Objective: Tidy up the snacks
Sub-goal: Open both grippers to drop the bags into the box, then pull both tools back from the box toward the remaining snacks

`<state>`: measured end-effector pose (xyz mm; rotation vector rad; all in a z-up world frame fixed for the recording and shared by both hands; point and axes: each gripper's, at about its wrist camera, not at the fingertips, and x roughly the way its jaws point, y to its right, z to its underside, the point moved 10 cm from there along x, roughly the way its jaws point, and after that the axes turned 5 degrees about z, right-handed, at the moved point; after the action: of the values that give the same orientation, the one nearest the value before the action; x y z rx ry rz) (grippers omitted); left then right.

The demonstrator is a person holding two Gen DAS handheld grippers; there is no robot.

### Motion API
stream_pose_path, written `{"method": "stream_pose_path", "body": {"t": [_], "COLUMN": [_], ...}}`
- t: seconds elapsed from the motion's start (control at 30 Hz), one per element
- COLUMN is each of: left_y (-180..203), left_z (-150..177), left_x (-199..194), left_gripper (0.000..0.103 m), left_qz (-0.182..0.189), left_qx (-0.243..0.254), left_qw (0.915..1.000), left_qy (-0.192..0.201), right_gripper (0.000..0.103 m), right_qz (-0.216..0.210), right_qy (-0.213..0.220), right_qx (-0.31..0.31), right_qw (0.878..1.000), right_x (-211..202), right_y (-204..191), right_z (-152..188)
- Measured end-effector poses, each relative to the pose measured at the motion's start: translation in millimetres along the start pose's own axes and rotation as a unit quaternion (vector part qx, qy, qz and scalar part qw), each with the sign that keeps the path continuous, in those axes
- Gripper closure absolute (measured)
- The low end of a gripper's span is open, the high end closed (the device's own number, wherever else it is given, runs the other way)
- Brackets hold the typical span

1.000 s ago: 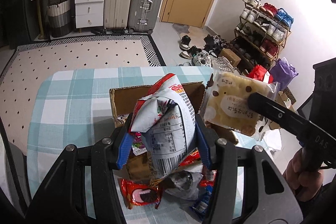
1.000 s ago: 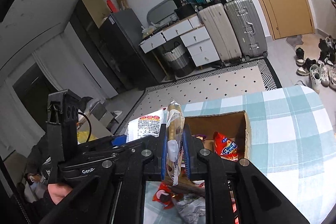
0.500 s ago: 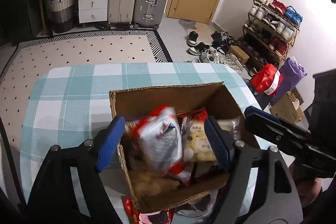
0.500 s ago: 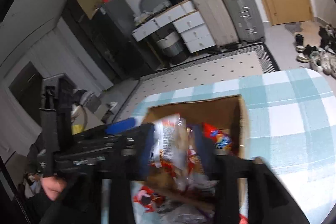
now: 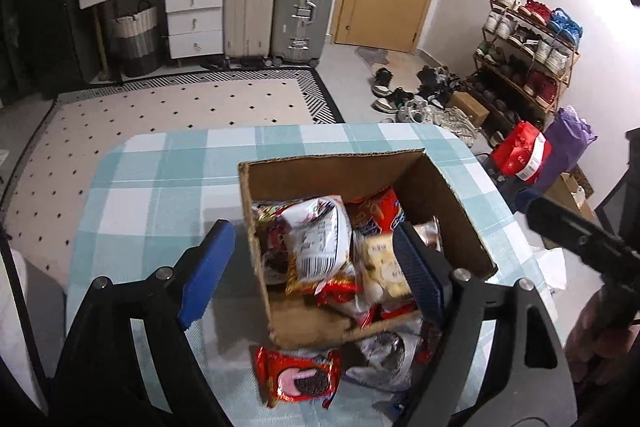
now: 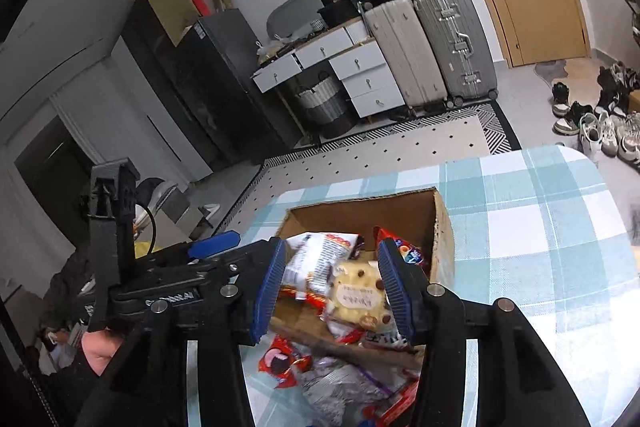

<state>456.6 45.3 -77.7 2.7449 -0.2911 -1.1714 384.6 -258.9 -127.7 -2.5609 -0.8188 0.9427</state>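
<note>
Left gripper (image 5: 316, 271) hangs over the near edge of the box (image 5: 452, 203), jaws just swung wide apart and nothing pinched between them; one blue pad sits outside the box's left wall, the other over the snacks. One cardboard box on the checked table (image 5: 152, 187), and it is stuffed: on the left a white bag (image 5: 320, 239) with a barcode and fine print too small to read, behind it a red pack (image 5: 380, 211), to the right a clear pack of pale cookies (image 5: 384, 267) with a round handwritten-style label, not legible. In front of the box, still on the table, one red cookie pack (image 5: 298, 379) showing a dark sandwich cookie with pink filling, then a crumpled silver wrapper (image 5: 380, 355). Right gripper (image 6: 332, 287) hovers above the same box, its jaws also just parted, empty, the cookie pack lying free below them. Lettering on the left gripper's body in the right view is partly blurred.
</note>
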Motion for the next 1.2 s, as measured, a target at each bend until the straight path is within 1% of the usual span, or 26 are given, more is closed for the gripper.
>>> {"method": "stream_pose_path", "body": {"t": [0.17, 0.23, 0.4, 0.47, 0.53, 0.63, 0.77, 0.87, 0.97, 1.13, 1.2], "left_y": [0.1, 2.3, 10.1, 13.7, 18.8, 26.0, 34.2, 39.4, 46.0, 49.5, 50.3], "left_z": [10.2, 16.0, 28.1, 32.8, 37.1, 45.4, 55.2, 63.6, 73.9, 87.6, 91.3], "left_x": [-32.4, -46.3, -80.5, -94.2, -109.5, -132.5, -156.4, -170.6, -184.8, -199.8, -199.3], "left_gripper": [0.02, 0.018, 0.016, 0.008, 0.003, 0.002, 0.001, 0.001, 0.001, 0.001, 0.001], "left_qz": [-0.023, -0.025, -0.034, -0.038, -0.043, -0.047, -0.047, -0.048, -0.054, -0.054, -0.057], "left_qx": [0.002, 0.0, 0.004, 0.006, 0.01, 0.016, 0.016, 0.02, 0.025, 0.019, 0.017], "left_qw": [0.9996, 0.9994, 0.9986, 0.9981, 0.9973, 0.9961, 0.9953, 0.9949, 0.9939, 0.9935, 0.9933], "left_qy": [0.019, 0.025, 0.04, 0.048, 0.059, 0.073, 0.083, 0.086, 0.093, 0.099, 0.099], "right_gripper": [0.051, 0.049, 0.037, 0.034, 0.032, 0.027, 0.017, 0.016, 0.011, 0.007, 0.005], "right_qz": [-0.001, -0.001, -0.004, -0.006, -0.005, -0.008, -0.007, -0.008, -0.004, 0.0, 0.003], "right_qy": [0.009, 0.014, 0.029, 0.035, 0.037, 0.045, 0.055, 0.056, 0.059, 0.059, 0.06], "right_qx": [-0.015, -0.021, -0.03, -0.033, -0.035, -0.043, -0.053, -0.057, -0.061, -0.063, -0.063], "right_qw": [1.0, 1.0, 0.999, 0.999, 0.999, 0.998, 0.997, 0.997, 0.996, 0.996, 0.996], "right_x": [-24.6, -36.0, -63.1, -74.7, -83.7, -98.3, -115.2, -124.8, -135.1, -145.7, -149.6], "right_y": [-17.5, -25.0, -41.5, -48.4, -53.9, -63.6, -75.6, -82.6, -86.9, -88.9, -89.8], "right_z": [2.4, 4.4, 9.8, 13.2, 16.8, 24.0, 33.5, 42.0, 51.6, 63.3, 67.5]}}
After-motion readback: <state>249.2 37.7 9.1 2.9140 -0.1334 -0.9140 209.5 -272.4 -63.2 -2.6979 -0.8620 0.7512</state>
